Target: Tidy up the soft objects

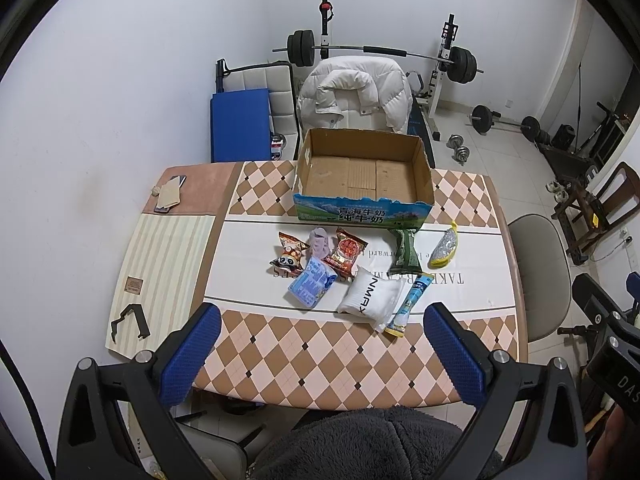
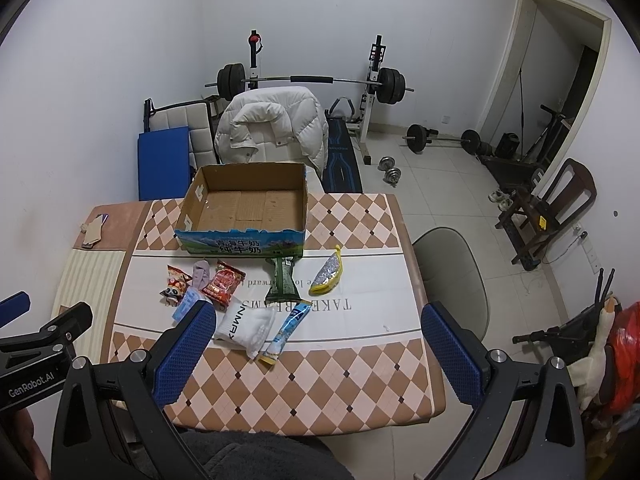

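So the soft packs sit in a loose row mid-table, just in front of the empty box [image 1: 362,172] at the far edge. Nearest is the white pouch [image 1: 370,294], long axis running toward the near edge, straight ahead of both grippers. Left gripper [image 1: 320,354] and right gripper [image 2: 318,354] hover over the near edge, both spread wide and holding nothing. From the right view the pouch sits left of center, so I'd guess the left one's closer.

The cardboard box [image 1: 362,176] sits at the far side of the worktop [image 1: 320,360]. In front of it lie the snack packets [image 1: 320,260]; the banana-shaped pouch [image 1: 444,246] lies rightmost. A phone [image 1: 170,194] lies at the far left corner.
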A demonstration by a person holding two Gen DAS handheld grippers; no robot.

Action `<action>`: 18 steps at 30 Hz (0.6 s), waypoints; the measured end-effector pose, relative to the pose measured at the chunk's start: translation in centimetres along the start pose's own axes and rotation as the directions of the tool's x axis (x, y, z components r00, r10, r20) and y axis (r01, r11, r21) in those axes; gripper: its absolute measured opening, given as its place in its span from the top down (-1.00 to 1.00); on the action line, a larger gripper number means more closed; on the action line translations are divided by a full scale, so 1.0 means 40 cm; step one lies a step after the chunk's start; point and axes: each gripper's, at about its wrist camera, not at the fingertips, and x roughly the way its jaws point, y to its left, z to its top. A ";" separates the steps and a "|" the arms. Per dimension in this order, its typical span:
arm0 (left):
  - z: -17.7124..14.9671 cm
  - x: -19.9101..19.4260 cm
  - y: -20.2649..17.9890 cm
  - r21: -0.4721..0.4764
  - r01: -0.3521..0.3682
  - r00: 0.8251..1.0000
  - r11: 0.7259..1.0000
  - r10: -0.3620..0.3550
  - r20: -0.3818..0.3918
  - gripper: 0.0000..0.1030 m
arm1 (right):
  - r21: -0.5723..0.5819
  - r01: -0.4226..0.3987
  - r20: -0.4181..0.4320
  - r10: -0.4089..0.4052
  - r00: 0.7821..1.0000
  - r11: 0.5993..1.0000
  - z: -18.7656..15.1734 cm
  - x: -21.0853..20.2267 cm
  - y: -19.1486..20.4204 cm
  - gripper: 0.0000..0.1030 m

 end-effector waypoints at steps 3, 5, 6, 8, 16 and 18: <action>0.012 0.002 0.004 0.003 -0.003 1.000 1.000 0.003 -0.001 -1.00 | 0.005 -0.005 -0.005 0.005 1.000 1.000 -0.003 0.003 0.000 -1.00; 0.030 0.010 0.012 -0.001 -0.009 1.000 1.000 0.009 0.009 -1.00 | 0.018 -0.023 -0.019 0.023 1.000 1.000 0.004 0.015 -0.002 -1.00; 0.046 0.027 0.021 -0.005 -0.025 1.000 1.000 0.025 0.010 -1.00 | 0.026 -0.032 -0.022 0.032 0.999 0.999 0.003 0.023 -0.006 -1.00; 0.070 0.060 0.042 -0.012 -0.041 0.999 0.999 0.041 0.010 -1.00 | 0.038 -0.039 -0.030 0.040 0.999 0.998 0.006 0.056 -0.010 -1.00; 0.106 0.389 0.131 0.009 -0.148 0.981 0.989 0.148 -0.123 -1.00 | 0.106 -0.134 -0.248 0.156 0.956 0.985 -0.019 0.432 0.028 -1.00; 0.078 0.493 0.134 0.060 -0.159 0.971 0.985 0.167 -0.170 -1.00 | 0.073 -0.141 -0.342 0.157 0.927 0.987 -0.046 0.550 0.070 -1.00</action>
